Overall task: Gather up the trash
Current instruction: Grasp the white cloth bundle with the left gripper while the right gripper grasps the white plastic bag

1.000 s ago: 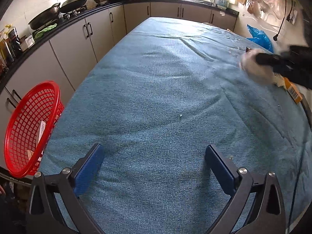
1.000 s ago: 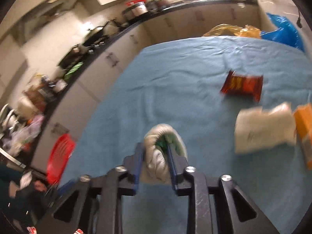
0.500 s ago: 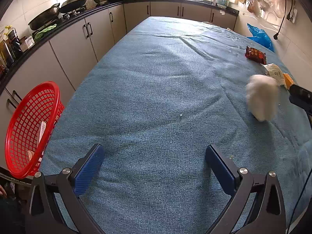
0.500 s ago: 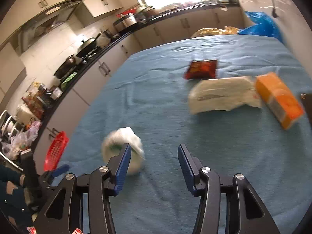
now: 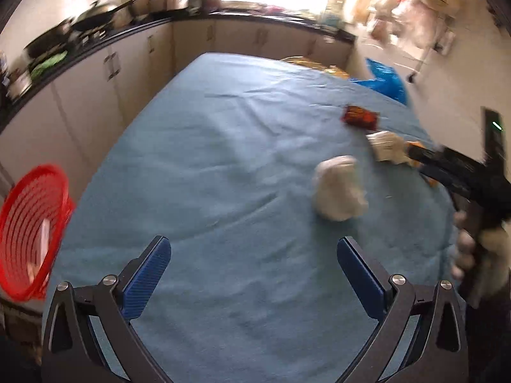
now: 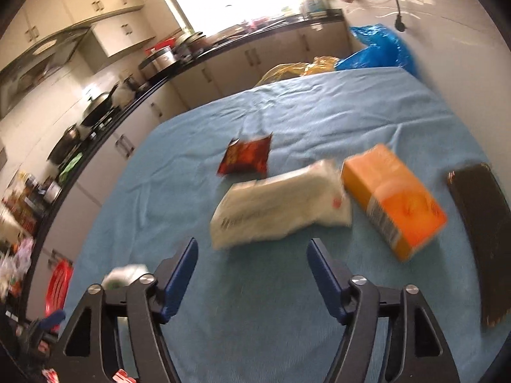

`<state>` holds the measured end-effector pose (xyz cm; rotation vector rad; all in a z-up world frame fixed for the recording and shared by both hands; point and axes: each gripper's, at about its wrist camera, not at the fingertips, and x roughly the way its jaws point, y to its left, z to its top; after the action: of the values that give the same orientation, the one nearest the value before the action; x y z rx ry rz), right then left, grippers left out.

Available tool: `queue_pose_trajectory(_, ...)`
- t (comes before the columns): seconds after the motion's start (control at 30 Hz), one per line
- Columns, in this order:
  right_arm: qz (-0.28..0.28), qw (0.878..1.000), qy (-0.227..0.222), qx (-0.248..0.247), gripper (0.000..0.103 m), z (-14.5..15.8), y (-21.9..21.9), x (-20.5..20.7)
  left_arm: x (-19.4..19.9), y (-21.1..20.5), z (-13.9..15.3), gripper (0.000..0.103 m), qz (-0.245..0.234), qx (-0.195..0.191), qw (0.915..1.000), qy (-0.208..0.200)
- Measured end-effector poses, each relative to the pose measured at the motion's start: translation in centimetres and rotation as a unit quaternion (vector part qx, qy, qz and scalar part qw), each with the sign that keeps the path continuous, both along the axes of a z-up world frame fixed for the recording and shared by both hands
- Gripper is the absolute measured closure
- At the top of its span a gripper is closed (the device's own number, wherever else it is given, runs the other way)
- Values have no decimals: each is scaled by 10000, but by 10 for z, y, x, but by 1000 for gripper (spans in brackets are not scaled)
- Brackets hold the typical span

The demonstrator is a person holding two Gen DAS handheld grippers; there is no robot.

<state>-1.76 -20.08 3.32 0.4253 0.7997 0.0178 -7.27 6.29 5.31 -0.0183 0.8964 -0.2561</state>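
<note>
A crumpled white wad lies on the blue cloth, ahead and right of my open, empty left gripper. It also shows at the left of the right wrist view. My right gripper is open and empty, just short of a white packet. Beside the packet lie an orange carton and a red snack wrapper. A red basket hangs off the table's left edge. The right gripper also shows at the right of the left wrist view.
A black flat device lies at the table's right edge. A blue plastic bag and a yellow bag sit past the far end. Kitchen counters with pans run along the left and back.
My right gripper opened and let go of the white wad, which now lies on the cloth. It then swung right toward the white packet. My left gripper turned toward the wad.
</note>
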Motion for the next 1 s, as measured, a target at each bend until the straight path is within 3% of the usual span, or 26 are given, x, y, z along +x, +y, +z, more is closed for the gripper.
queue_pose_trajectory(0.1, -202, 9997, 93, 62, 25, -4, -6, 17, 13, -28, 1, 0, -215, 105, 9997, -20)
queue_pose_trajectory(0.27, -480, 9969, 213, 587, 24, -13, -15, 36, 41, -59, -4, 0, -372, 170, 9992, 34)
queue_pose_trajectory(0.43, -685, 9956, 297, 565, 23, -12, -8, 52, 64, -83, -20, 3, -443, 57, 9986, 279)
queue_pose_trajectory(0.5, -745, 9961, 268, 390, 21, -13, -2, 54, 65, -90, -27, 21, -519, -1, 9977, 429)
queue_pose_trajectory(0.53, -748, 9966, 246, 237, 20, -13, 2, 55, 65, -93, -32, 47, -574, 15, 9969, 537)
queue_pose_trajectory(0.57, -745, 9969, 225, 125, 21, -14, 5, 55, 66, -94, -36, 58, -606, 34, 9961, 642)
queue_pose_trajectory(0.6, -729, 9971, 205, -8, 22, -14, 8, 55, 61, -94, -34, 58, -577, 71, 9970, 515)
queue_pose_trajectory(0.73, -559, 9969, 175, -529, 44, -15, 21, 52, 51, -85, -28, 60, -418, -130, 9976, 533)
queue_pose_trajectory(0.8, -428, 9971, 105, -624, 69, -11, 26, 48, 45, -81, -25, 60, -336, -177, 9977, 560)
queue_pose_trajectory(0.9, -346, 9960, -7, -820, 75, -6, 33, 40, 30, -71, -18, 60, -265, -258, 9978, 549)
queue_pose_trajectory(1.0, -302, 9970, -27, -708, 77, -8, 32, 33, 18, -62, -11, 60, -149, -164, 9989, 415)
